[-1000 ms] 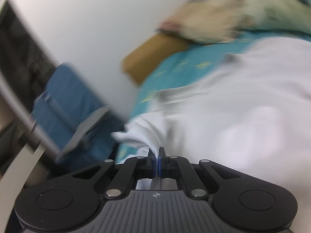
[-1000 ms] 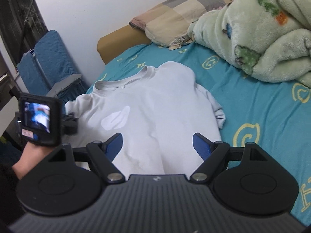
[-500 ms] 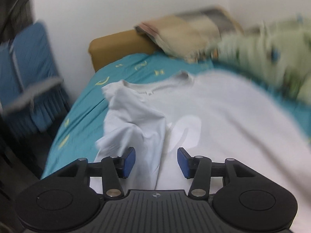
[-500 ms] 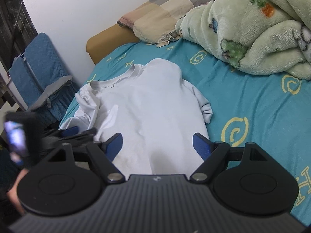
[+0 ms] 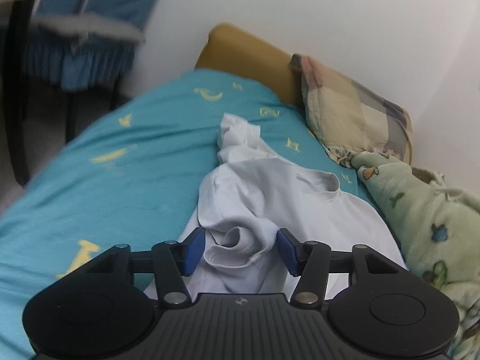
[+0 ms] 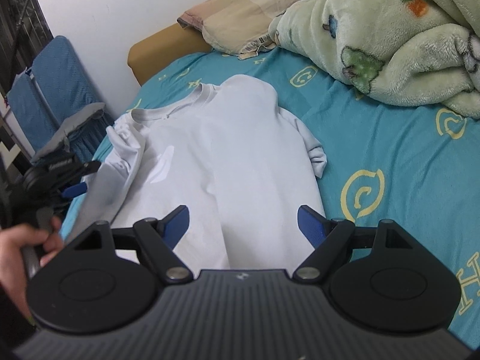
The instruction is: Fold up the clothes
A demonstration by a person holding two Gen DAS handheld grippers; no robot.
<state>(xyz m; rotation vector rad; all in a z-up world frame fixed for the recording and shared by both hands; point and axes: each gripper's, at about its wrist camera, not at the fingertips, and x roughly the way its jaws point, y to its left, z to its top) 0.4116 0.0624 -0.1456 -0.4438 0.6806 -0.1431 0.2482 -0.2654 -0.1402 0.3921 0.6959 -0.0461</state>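
Note:
A white long-sleeved shirt lies flat on the teal bed sheet, collar toward the headboard. Its left sleeve is bunched along the shirt's side, and the crumpled cuff lies loose between the blue pads of my left gripper, which stands open without pressing it. In the right wrist view the left gripper sits at the shirt's left edge, held by a hand. My right gripper hovers wide open over the shirt's lower part with nothing between its fingers. The right sleeve is tucked along the body.
A green fleece blanket is heaped at the right of the bed, beside a checked pillow at the tan headboard. A blue folding chair stands off the bed's left side by the wall.
My left gripper let go of the sleeve, opened, rolled upright and swung along the shirt's left edge. The sleeve now lies bunched on the bed. The right gripper has hardly moved.

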